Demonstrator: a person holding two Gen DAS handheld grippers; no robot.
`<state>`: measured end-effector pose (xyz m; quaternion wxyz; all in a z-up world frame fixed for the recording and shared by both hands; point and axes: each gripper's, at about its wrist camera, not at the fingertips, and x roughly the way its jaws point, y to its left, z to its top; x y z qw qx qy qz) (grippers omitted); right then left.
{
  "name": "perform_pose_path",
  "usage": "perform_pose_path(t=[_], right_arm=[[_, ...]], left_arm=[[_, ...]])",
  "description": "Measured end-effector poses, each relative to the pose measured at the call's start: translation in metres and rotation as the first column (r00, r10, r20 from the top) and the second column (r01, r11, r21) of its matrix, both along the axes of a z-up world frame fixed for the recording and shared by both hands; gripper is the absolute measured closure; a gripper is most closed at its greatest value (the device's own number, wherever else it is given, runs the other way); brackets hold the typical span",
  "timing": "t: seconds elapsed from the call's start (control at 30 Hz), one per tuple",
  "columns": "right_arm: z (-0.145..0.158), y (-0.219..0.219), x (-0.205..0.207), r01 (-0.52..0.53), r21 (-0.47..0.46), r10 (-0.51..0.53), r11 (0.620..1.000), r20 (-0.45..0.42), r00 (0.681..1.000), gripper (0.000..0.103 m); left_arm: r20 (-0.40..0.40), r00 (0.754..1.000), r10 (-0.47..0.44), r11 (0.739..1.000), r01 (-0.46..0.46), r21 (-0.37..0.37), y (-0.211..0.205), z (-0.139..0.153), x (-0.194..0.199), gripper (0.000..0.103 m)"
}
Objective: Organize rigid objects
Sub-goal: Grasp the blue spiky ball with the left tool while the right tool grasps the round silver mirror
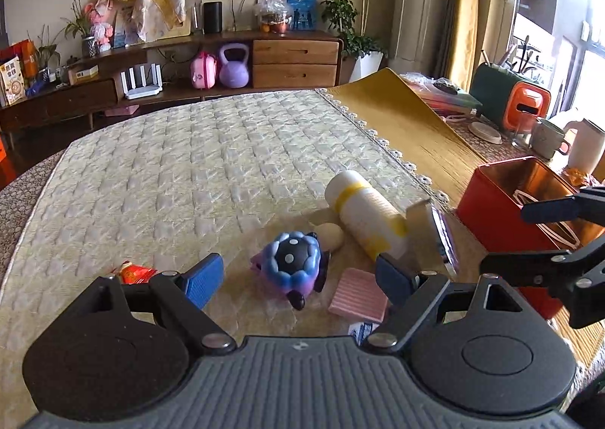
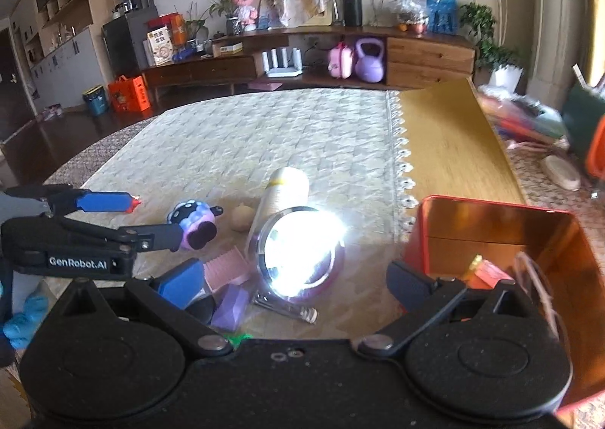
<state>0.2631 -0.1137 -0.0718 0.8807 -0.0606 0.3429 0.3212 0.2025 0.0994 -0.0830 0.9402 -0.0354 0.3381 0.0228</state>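
Note:
A blue-and-purple spotted toy (image 1: 293, 266) lies on the quilted cover between the open fingers of my left gripper (image 1: 298, 277), untouched by the pads. Behind it lie a white bottle with yellow bands (image 1: 365, 213) and a small beige lump (image 1: 331, 234). A round mirror (image 2: 298, 251), glaring with reflected light, stands ahead of my open right gripper (image 2: 297, 283), in the gap between its fingers. An open red tin (image 2: 491, 204) sits to the right. The left gripper (image 2: 155, 219) shows at the left of the right wrist view, beside the toy (image 2: 194, 221).
A pink ribbed block (image 2: 227, 266), a purple block (image 2: 230, 306) and a metal nail clipper (image 2: 283, 310) lie near the mirror. A red wrapper (image 1: 132, 272) lies left of the toy. Mugs and an orange box crowd the table's far right. The tin holds small items.

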Motion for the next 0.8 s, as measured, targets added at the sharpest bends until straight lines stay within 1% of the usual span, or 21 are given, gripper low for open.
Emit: perform_pose_path(t=[0.13,0.23,0.33,0.47,0.67,0.73,0.8], right_arm=[[-0.007,0.009,0.015,-0.015,-0.001,0.015,1.000,-0.026,1.000,0.000],[-0.014,0.017,0.021,-0.040,-0.021,0.039,0.999,-0.037,0.999,0.000],[-0.020,0.025,0.026,-0.051,-0.038,0.049,0.998,-0.042,0.998,0.000],[-0.028,0.029,0.035,-0.048,-0.033,0.046,0.998,-0.067,0.997,0.001],[-0.032,0.034,0.038,-0.050,-0.048,0.047,0.998,-0.049,0.998,0.002],[-0.033,0.034,0.039,-0.050,-0.050,0.048,0.998,-0.042,0.998,0.002],[-0.033,0.035,0.041,-0.046,-0.053,0.044,0.998,-0.038,0.998,0.002]], left_arm=[[-0.003,1.000,0.002,1.000,-0.002,-0.020,0.002,-0.006,0.011,0.015],[-0.007,1.000,-0.003,1.000,0.003,-0.026,0.003,-0.011,0.019,0.015],[-0.010,1.000,0.000,1.000,0.000,-0.016,0.004,-0.017,0.025,0.015],[-0.019,1.000,0.003,1.000,-0.003,-0.013,0.006,-0.025,0.032,0.015],[-0.029,1.000,0.002,0.999,-0.003,-0.039,0.012,-0.033,0.038,0.016],[-0.029,1.000,-0.003,0.999,0.002,-0.042,0.013,-0.036,0.038,0.021],[-0.034,0.999,-0.004,0.999,0.003,-0.044,0.012,-0.037,0.039,0.022]])
